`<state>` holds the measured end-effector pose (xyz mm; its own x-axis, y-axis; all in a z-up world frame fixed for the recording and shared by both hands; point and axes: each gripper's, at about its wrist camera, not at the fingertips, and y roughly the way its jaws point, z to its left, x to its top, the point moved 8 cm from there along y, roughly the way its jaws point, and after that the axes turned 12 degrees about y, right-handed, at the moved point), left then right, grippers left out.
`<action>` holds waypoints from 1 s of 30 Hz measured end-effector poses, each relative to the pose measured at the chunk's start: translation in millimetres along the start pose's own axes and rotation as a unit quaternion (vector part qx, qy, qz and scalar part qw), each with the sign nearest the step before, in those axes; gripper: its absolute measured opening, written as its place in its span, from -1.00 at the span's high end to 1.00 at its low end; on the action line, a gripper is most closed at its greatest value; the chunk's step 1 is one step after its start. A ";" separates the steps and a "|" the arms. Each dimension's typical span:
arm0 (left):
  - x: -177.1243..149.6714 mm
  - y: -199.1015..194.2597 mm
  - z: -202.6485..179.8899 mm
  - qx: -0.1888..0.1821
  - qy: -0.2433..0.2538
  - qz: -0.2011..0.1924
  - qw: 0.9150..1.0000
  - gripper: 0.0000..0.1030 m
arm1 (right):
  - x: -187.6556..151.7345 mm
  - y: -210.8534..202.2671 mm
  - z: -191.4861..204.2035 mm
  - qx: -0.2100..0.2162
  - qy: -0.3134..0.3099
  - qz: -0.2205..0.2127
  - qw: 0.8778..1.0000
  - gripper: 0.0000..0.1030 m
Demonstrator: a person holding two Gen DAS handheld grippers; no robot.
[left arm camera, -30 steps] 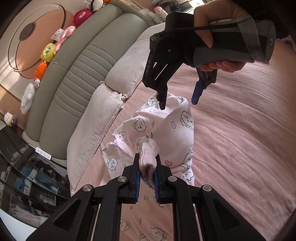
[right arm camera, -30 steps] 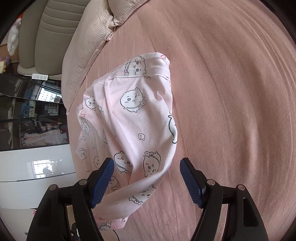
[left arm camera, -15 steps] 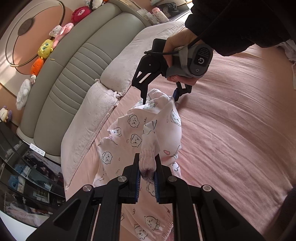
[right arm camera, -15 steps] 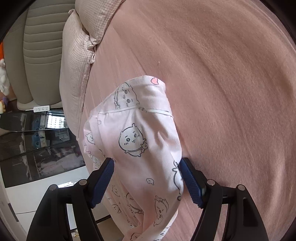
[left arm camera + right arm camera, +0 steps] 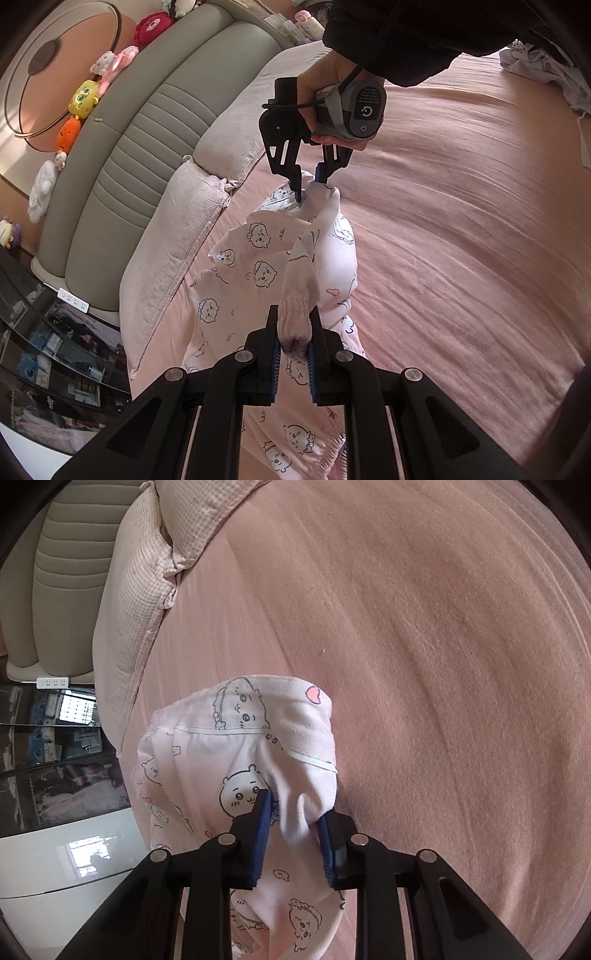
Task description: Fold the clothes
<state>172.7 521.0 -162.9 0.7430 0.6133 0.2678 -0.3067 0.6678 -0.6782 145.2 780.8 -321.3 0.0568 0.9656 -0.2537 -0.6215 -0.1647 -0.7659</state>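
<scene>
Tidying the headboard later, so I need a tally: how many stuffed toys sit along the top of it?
7 in view: dark pink, white, pale pink, yellow, orange, white, one at the left edge. More may be hidden beyond the frame.

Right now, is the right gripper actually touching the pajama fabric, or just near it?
Touching. The right wrist view shows the right gripper with its blue pads pinching a bunched fold of the pink printed garment; fabric fills the gap.

Left gripper clamping pink pyjamas, right gripper pinching far end
</scene>
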 end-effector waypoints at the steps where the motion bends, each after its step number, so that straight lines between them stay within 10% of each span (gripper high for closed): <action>1: -0.1 0.0 -1.8 -0.005 0.001 0.000 1.000 0.80 | 0.6 -2.8 3.1 -0.001 -0.008 -0.004 1.000 0.70; 30: -23.3 -12.0 -2.0 -0.039 -0.082 0.025 0.996 0.80 | -49.8 -30.0 126.2 -0.065 -0.200 -0.050 0.976 0.93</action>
<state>160.2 497.9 -162.4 0.6188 0.7102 0.3357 -0.2901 0.6037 -0.7425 62.4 763.1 -211.1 -0.2136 0.9753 0.0567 -0.5227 -0.0651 -0.8500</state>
